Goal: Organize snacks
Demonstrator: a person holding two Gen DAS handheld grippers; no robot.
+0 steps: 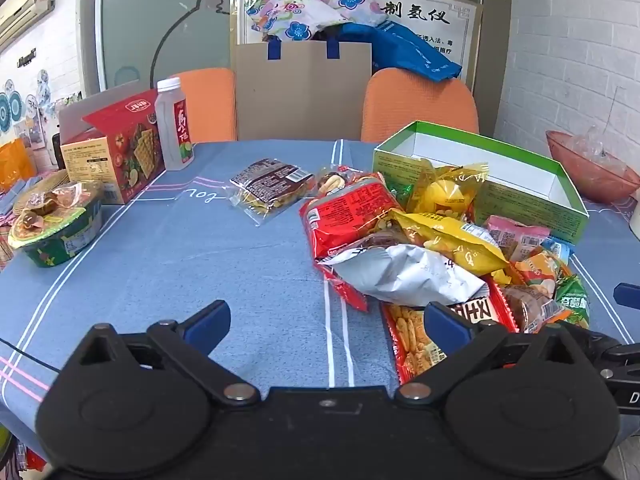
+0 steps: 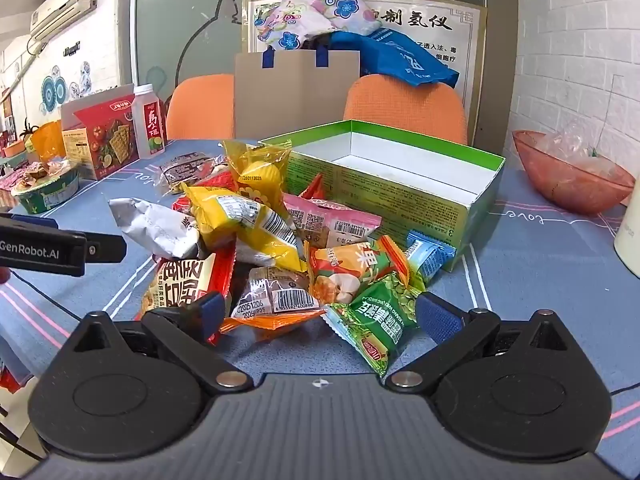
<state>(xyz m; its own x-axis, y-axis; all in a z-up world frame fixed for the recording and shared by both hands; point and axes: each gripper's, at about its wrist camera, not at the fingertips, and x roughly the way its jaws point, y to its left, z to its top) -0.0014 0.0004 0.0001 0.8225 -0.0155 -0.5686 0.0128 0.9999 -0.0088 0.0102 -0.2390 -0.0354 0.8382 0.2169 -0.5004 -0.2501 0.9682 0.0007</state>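
A heap of snack packets [image 1: 408, 248] [image 2: 280, 240] lies on the blue tablecloth in front of an open green box [image 1: 480, 172] [image 2: 384, 176] with a white, empty inside. One brown cookie packet [image 1: 272, 184] lies apart, left of the heap. My left gripper [image 1: 326, 326] is open above the cloth, its right finger over a red cracker packet [image 1: 416, 340] at the heap's near edge. My right gripper [image 2: 320, 314] is open too, low at the heap's front, with a barcoded brown packet [image 2: 276, 296] and a green pea packet [image 2: 376, 320] lying between its fingers, untouched.
A red cracker box [image 1: 120, 156], a drink bottle [image 1: 174, 124] and an instant noodle bowl [image 1: 56, 228] stand at the left. A pink bowl [image 2: 572, 180] sits at the right, a white container [image 2: 630, 236] at the right edge. Two orange chairs [image 1: 420, 104] stand behind the table.
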